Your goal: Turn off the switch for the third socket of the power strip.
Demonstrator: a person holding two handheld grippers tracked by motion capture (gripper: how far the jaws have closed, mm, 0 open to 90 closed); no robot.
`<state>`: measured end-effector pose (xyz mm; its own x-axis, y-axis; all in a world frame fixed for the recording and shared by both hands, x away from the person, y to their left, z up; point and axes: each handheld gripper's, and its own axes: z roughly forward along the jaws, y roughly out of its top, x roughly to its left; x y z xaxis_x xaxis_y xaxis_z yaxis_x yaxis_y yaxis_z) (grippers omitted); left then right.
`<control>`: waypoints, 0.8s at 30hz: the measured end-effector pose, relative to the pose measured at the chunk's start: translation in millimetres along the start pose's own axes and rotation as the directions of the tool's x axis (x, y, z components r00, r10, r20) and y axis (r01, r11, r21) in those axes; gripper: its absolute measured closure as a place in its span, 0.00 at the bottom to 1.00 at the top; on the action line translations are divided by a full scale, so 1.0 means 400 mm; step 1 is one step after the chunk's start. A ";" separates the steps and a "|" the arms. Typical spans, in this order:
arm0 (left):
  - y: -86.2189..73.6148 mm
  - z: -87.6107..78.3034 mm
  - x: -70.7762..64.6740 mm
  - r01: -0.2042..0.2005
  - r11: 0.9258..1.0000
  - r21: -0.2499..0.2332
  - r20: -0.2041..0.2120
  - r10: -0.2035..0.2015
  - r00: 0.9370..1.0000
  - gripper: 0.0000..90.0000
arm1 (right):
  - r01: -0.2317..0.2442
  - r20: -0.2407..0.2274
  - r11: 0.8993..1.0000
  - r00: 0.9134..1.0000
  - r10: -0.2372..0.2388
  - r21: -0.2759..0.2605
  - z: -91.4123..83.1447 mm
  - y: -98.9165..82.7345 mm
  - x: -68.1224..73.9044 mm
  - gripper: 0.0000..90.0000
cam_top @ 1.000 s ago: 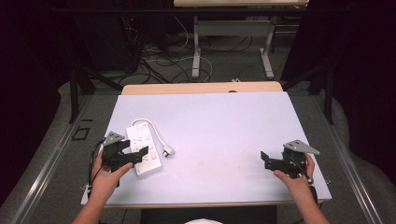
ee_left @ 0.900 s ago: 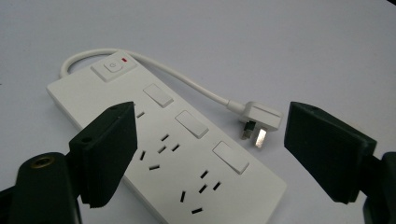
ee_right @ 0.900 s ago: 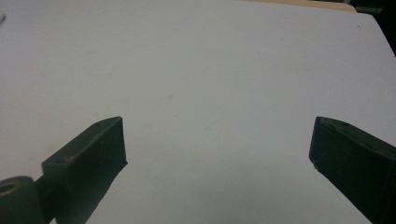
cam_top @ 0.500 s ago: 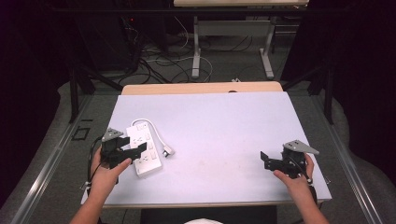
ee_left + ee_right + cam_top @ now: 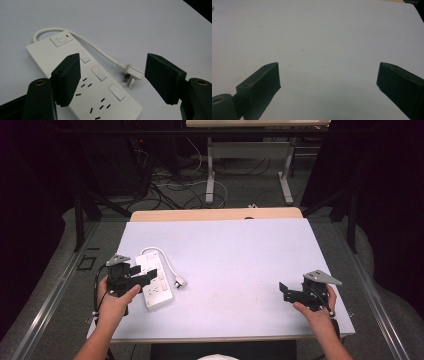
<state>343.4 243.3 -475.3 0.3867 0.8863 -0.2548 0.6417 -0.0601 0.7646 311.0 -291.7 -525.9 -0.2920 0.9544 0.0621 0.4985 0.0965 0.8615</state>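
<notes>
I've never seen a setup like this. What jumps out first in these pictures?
A white power strip lies at the table's left side, its short cord looping round to a plug resting beside it. The left gripper hovers open over the strip, while the right gripper waits open at the table's right edge.

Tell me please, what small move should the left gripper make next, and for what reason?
Probably lower the left gripper a little and close it across the white power strip. Its jaws stand wide open above the strip, one over the strip's body, the other out past the plug, and they hold nothing. The right gripper is open far off on bare table, so the strip seems the likely target.
</notes>
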 end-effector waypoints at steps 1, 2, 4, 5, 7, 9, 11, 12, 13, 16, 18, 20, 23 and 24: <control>0.001 0.002 -0.002 0.004 1.000 -0.008 0.004 -0.004 1.000 0.33 | 0.001 0.000 1.000 1.000 -0.001 0.001 0.000 0.000 0.000 0.05; 0.003 0.001 -0.004 0.006 1.000 -0.004 0.009 -0.006 1.000 0.34 | 0.006 0.001 1.000 1.000 -0.006 0.000 0.000 0.000 -0.002 0.05; 0.007 0.000 -0.008 0.008 1.000 -0.002 0.010 -0.008 1.000 0.34 | 0.005 0.002 1.000 1.000 -0.005 0.002 0.001 0.000 -0.002 0.05; 0.009 -0.001 -0.009 0.012 1.000 -0.002 0.014 -0.012 1.000 0.34 | 0.005 0.002 1.000 1.000 -0.005 0.002 0.001 -0.001 -0.002 0.05; 0.013 -0.004 -0.011 0.024 1.000 0.006 0.020 -0.024 1.000 0.35 | 0.006 0.003 1.000 1.000 -0.006 0.002 0.001 -0.001 -0.002 0.05; 0.017 -0.007 -0.011 0.041 0.999 0.027 0.037 -0.042 0.998 0.37 | 0.006 0.003 1.000 1.000 -0.006 0.002 0.001 -0.001 -0.002 0.05; 0.017 -0.007 -0.012 0.056 0.998 0.026 0.043 -0.057 0.997 0.37 | 0.006 0.003 1.000 1.000 -0.006 0.003 0.001 -0.001 -0.003 0.05; 0.017 -0.007 -0.013 0.067 0.997 0.030 0.046 -0.068 0.997 0.37 | 0.006 0.003 1.000 1.000 -0.006 0.003 0.001 -0.001 -0.003 0.05; 0.017 -0.006 -0.014 0.077 0.996 0.033 0.049 -0.079 0.996 0.38 | 0.006 0.004 1.000 1.000 -0.006 0.002 0.001 -0.001 -0.003 0.05; 0.016 -0.004 -0.015 0.103 0.993 0.053 0.064 -0.107 0.992 0.40 | 0.006 0.002 1.000 1.000 -0.006 0.000 0.001 -0.001 -0.004 0.05; 0.016 -0.003 -0.016 0.112 0.992 0.061 0.064 -0.116 0.991 0.43 | 0.005 0.002 1.000 1.000 -0.005 0.000 0.001 -0.001 -0.004 0.05; 0.016 -0.002 -0.017 0.127 0.989 0.072 0.069 -0.132 0.989 0.44 | 0.006 0.002 1.000 1.000 -0.006 0.000 0.001 -0.001 -0.005 0.05; 0.017 -0.001 -0.019 0.139 0.986 0.087 0.071 -0.146 0.987 0.45 | -0.003 0.005 1.000 1.000 0.003 -0.001 0.001 -0.001 -0.004 0.05; 0.018 -0.001 -0.018 0.142 0.986 0.090 0.068 -0.148 0.987 0.46 | -0.003 0.008 1.000 1.000 0.003 -0.003 0.002 -0.001 -0.004 0.05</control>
<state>344.9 236.4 -467.9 0.3318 0.8519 -0.4053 0.7472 0.0249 0.6641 311.7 -293.1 -526.9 -0.2837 0.9570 0.0610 0.4966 0.0922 0.8631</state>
